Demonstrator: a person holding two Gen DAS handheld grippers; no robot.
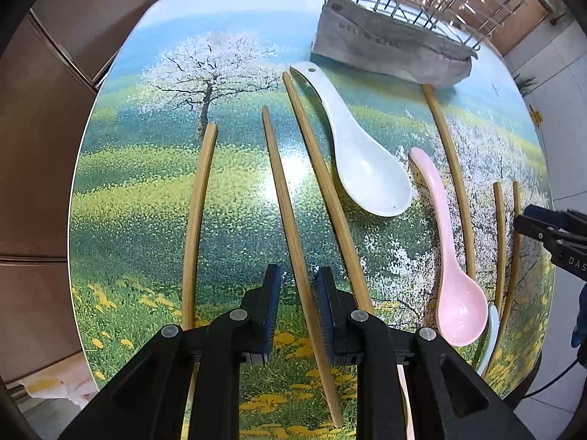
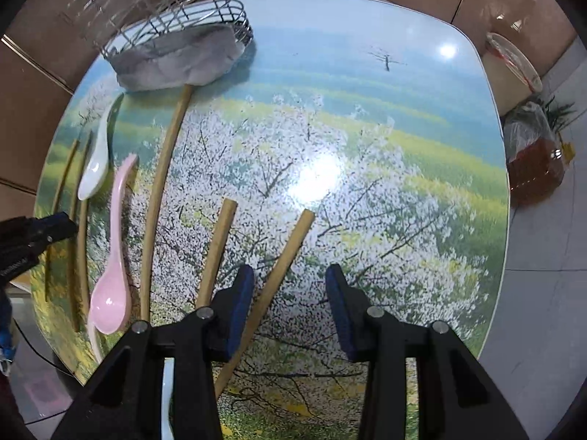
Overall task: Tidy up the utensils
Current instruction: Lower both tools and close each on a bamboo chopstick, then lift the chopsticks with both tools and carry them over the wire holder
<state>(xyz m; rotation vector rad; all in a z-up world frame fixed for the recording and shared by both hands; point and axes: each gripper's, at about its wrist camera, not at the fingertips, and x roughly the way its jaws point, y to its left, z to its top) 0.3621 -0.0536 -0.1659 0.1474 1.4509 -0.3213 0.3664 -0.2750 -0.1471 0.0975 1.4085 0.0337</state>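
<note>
Several bamboo chopsticks lie on the painted table (image 1: 146, 190). My left gripper (image 1: 298, 286) is open, its jaws on either side of one chopstick (image 1: 290, 220), just above the table. A white spoon (image 1: 363, 161) and a pink spoon (image 1: 451, 267) lie to its right. A wire utensil basket (image 1: 422, 3) stands at the far edge on a grey cloth (image 1: 389, 51). My right gripper (image 2: 290, 286) is open over two chopsticks (image 2: 282, 271), holding nothing. The pink spoon (image 2: 113, 256), the white spoon (image 2: 97, 161) and the basket (image 2: 205, 18) show at its left.
A pale blue spoon (image 1: 489, 337) lies partly under the pink one near the table's right edge. Beside the table stand a lidded tub (image 2: 510, 69) and a bag with a reddish container (image 2: 535, 168) on the tiled floor. Brown cabinets are behind.
</note>
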